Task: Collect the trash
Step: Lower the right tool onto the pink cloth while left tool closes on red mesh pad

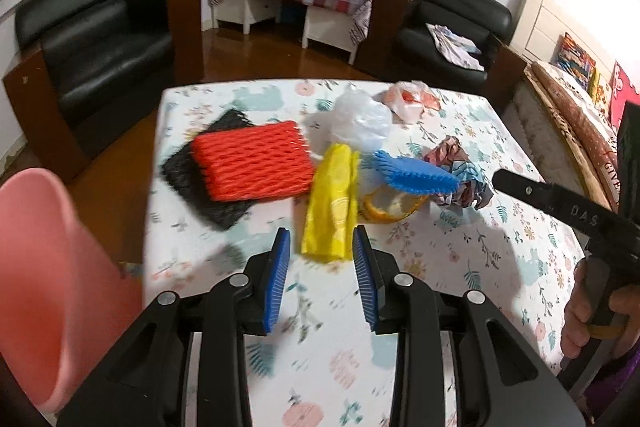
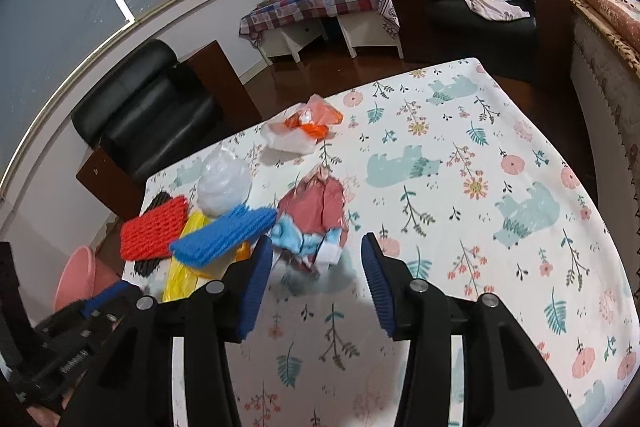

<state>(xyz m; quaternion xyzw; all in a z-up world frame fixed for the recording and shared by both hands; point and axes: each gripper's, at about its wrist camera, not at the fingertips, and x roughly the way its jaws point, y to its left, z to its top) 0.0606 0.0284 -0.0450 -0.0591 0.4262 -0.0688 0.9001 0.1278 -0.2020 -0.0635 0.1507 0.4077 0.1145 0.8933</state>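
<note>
A pink plastic bin (image 1: 52, 279) stands off the table's edge, out to the left of the left gripper (image 1: 322, 247); only its outer wall shows, blurred, so what it holds cannot be told. On the floral tablecloth (image 2: 500, 227) the trash lies in a loose cluster. The left gripper hangs above the cloth with its blue-padded jaws parted and nothing between the pads; the near end of a yellow plastic bag (image 1: 330, 207) lies just ahead of the gap, lined up with it but apart from both pads. Ahead and left of those jaws, a red foam fruit net (image 1: 252, 161) rests on top of a black foam net (image 1: 200, 183). Ahead and right, a blue foam net (image 1: 416, 175) lies over an orange peel (image 1: 390, 209), with a clear crumpled bag (image 1: 360, 121) beyond the yellow one and a white-and-orange bag (image 1: 408, 99) farther still. The right gripper (image 2: 316, 255) also stands open and holds nothing; a crumpled printed wrapper (image 2: 316, 223) lies just ahead of its gap, nearer the left pad, its near edge seemingly between the fingertips though motion blur makes contact hard to judge. The blue net sits just left of that left pad. A hand (image 1: 600, 311) grips the right gripper's handle at the right edge of the left wrist view.
</note>
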